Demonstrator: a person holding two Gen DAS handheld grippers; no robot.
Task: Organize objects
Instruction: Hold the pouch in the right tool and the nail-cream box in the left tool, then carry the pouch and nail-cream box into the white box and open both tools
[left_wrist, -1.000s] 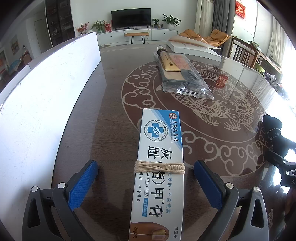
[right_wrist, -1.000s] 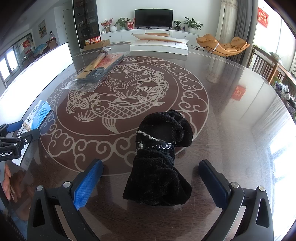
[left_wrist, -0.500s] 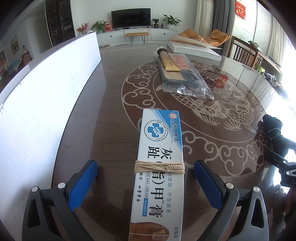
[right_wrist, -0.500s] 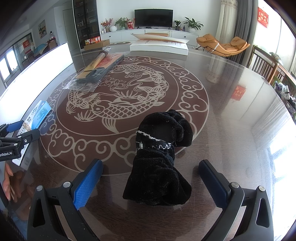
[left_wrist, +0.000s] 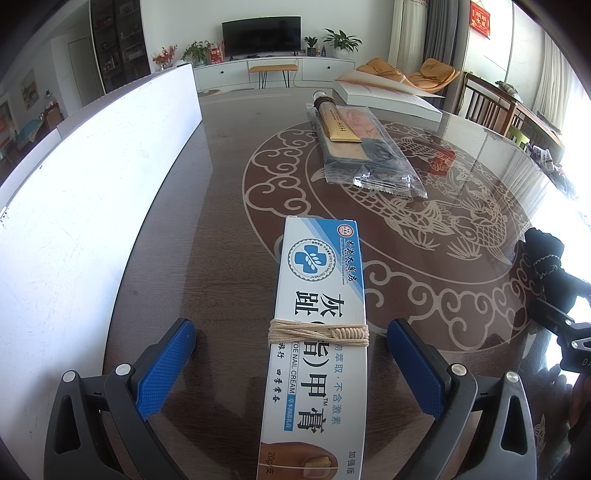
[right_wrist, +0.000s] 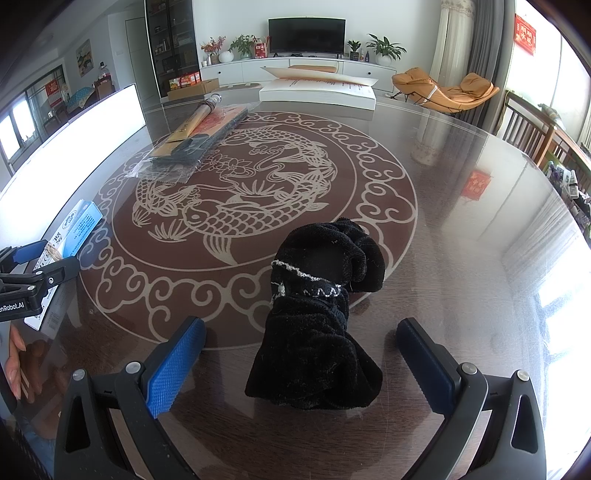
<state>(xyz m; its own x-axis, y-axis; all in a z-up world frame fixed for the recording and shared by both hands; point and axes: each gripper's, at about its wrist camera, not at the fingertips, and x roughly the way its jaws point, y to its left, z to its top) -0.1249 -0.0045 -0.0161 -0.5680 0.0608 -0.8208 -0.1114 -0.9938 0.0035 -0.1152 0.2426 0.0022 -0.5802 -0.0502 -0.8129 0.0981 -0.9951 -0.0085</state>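
A white and blue toe nail cream box (left_wrist: 317, 332), tied with beige string, lies flat on the glass table between the fingers of my left gripper (left_wrist: 291, 354), which is open and not touching it. The box also shows in the right wrist view (right_wrist: 74, 229). A black bundled cloth (right_wrist: 317, 325), tied with white thread, lies between the fingers of my right gripper (right_wrist: 301, 354), which is open with gaps on both sides. The cloth shows at the right edge of the left wrist view (left_wrist: 546, 254).
A clear plastic packet with a tan tube and dark items (left_wrist: 362, 147) lies further back on the table (right_wrist: 461, 258). A white flat box (right_wrist: 317, 92) sits at the far edge. A tall white board (left_wrist: 74, 192) stands along the left side.
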